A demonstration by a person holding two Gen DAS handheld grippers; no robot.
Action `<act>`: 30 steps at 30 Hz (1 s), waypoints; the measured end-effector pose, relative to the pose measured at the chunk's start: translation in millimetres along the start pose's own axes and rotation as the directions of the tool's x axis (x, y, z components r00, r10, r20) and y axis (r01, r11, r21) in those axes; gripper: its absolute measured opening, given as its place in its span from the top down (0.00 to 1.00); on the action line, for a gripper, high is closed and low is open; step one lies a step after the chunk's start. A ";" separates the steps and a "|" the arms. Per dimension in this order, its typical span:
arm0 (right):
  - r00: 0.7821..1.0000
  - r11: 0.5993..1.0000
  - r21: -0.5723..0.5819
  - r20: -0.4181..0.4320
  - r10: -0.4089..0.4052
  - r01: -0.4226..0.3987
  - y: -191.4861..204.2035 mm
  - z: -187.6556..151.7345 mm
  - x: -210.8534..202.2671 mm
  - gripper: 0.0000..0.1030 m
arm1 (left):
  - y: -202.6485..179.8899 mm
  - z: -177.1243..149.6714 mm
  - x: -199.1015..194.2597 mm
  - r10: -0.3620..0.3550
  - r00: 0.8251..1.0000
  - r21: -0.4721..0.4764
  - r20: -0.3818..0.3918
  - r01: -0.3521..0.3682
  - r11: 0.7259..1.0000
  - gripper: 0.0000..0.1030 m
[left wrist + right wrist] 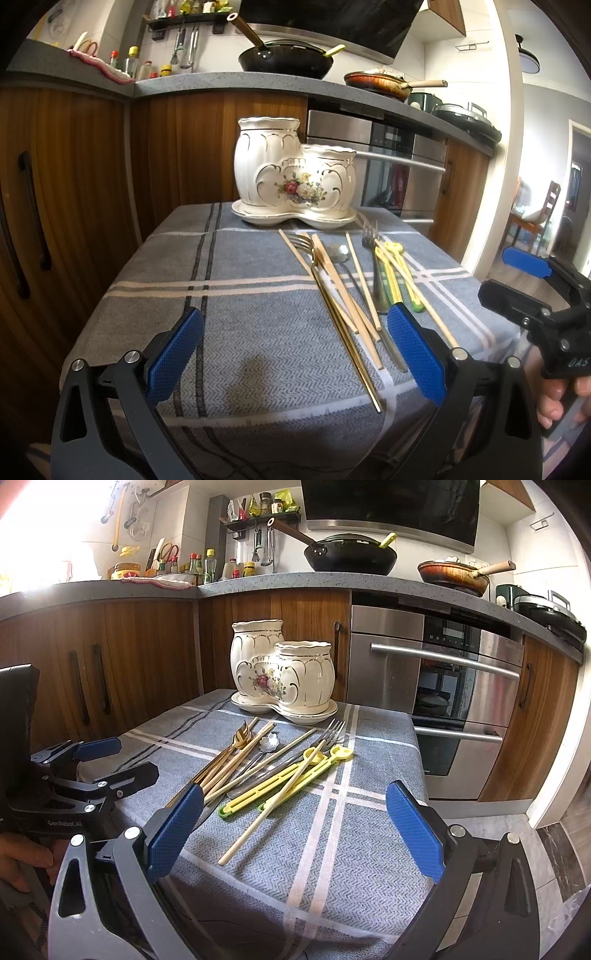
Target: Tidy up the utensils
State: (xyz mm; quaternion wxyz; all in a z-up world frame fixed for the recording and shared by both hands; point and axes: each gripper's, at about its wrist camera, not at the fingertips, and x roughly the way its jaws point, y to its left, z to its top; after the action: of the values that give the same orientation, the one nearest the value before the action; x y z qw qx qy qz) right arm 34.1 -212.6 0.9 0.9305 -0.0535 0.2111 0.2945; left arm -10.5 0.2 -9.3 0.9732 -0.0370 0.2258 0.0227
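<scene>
A white ceramic double-pot utensil holder (295, 173) (282, 668) with a flower print stands on its saucer at the far end of the small table. In front of it lies a loose pile: wooden chopsticks (364, 282) (273, 799), a gold fork (334, 306) (242, 734), a silver fork (373, 266) (325, 734), a small spoon (341, 253) (269, 741) and yellow plastic tongs (393, 273) (284, 779). My left gripper (295, 347) hovers open over the table's near end, with nothing between its fingers. My right gripper (295, 823) is open too, just right of the pile.
A grey checked cloth (229, 295) (351, 830) covers the table, whose edges drop off left, right and front. Wooden cabinets (74, 177) and a steel oven (443, 686) stand behind. Pans sit on the counter (351, 557). A hand (561, 402) holds the other gripper.
</scene>
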 end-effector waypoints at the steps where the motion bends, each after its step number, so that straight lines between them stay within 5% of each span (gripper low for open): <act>1: 1.000 1.000 0.002 0.000 0.000 0.000 -0.4 0.1 0.2 0.05 | 0.4 0.0 0.5 0.000 1.000 0.000 -0.001 0.000 1.000 0.04; 30: 1.000 1.000 0.007 0.003 0.004 -0.004 -1.8 0.1 -0.4 0.05 | -0.4 -0.9 0.1 -0.005 1.000 0.003 -0.002 0.005 1.000 0.04</act>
State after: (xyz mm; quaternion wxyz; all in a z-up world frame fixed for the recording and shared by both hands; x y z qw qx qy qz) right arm 34.9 -214.3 1.0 0.9304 -0.0492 0.2108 0.2957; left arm -10.8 -0.3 -10.1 0.9731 -0.0363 0.2267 0.0200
